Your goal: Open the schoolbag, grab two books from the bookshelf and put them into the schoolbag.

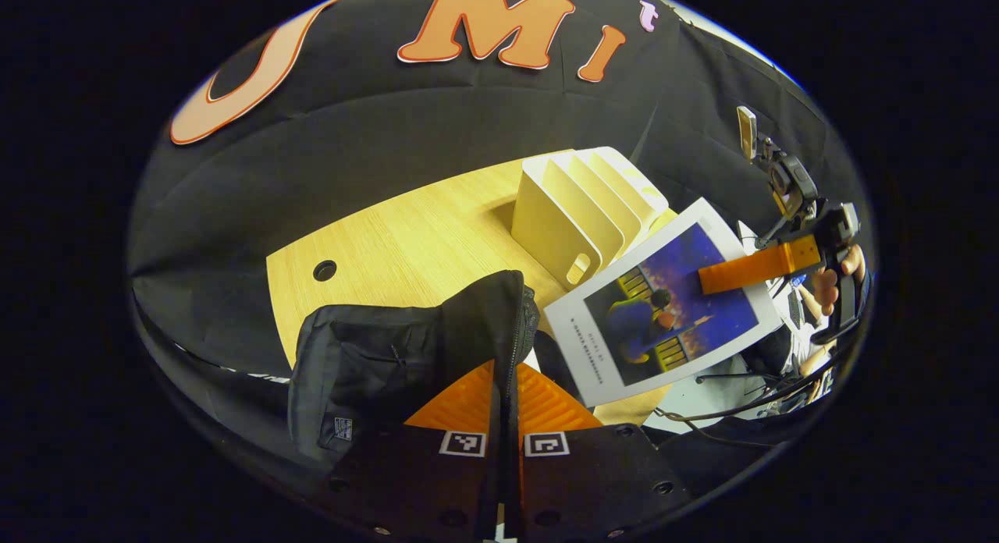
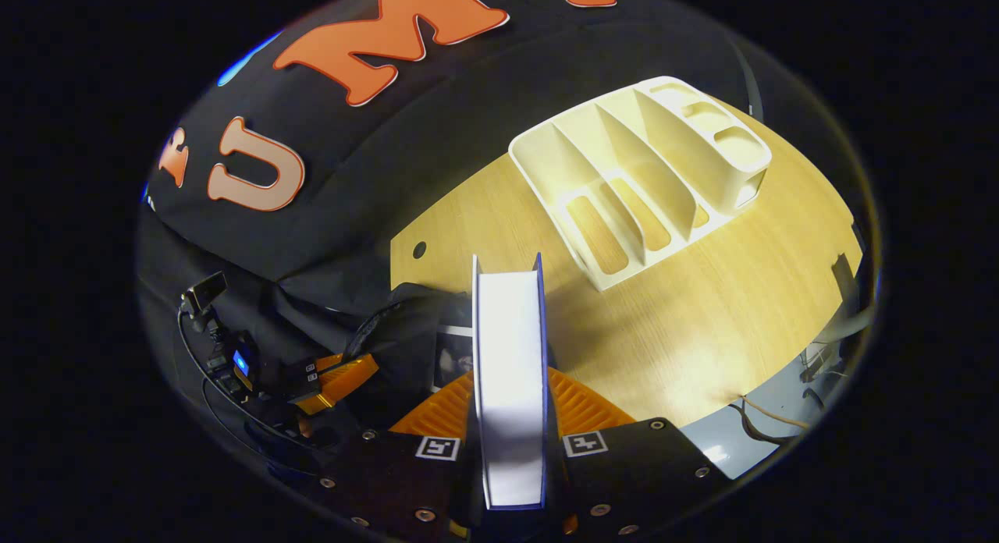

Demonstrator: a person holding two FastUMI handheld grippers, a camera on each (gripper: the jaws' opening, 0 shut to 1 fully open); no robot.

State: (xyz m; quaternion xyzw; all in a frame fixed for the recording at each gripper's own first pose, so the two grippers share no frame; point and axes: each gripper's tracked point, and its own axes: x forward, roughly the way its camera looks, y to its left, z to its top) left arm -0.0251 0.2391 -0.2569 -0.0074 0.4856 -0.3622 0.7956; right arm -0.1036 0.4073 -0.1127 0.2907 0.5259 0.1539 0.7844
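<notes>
The black schoolbag (image 1: 367, 363) stands on the wooden table (image 1: 406, 239), and my left gripper (image 1: 503, 387) is shut on its zipper edge, holding the flap up. A book with a blue and purple cover (image 1: 671, 309) hangs tilted to the right of the bag and in front of the cream bookshelf (image 1: 581, 215). The right gripper (image 1: 706, 278) is shut on it, held by a hand (image 1: 835, 285). In the right gripper view the book (image 2: 507, 348) shows edge-on, white pages up, between my right gripper's (image 2: 511, 395) fingers, beside the bag's mouth (image 2: 406, 317). The bookshelf (image 2: 640, 168) slots hold no books.
The left gripper (image 2: 335, 375) shows beside the bag in the right gripper view. Bare tabletop (image 2: 741, 309) lies right of the bookshelf. A cable hole (image 1: 325, 271) sits near the table's far corner. Cables (image 2: 761, 422) and camera gear (image 1: 788, 184) lie beyond the table's edge.
</notes>
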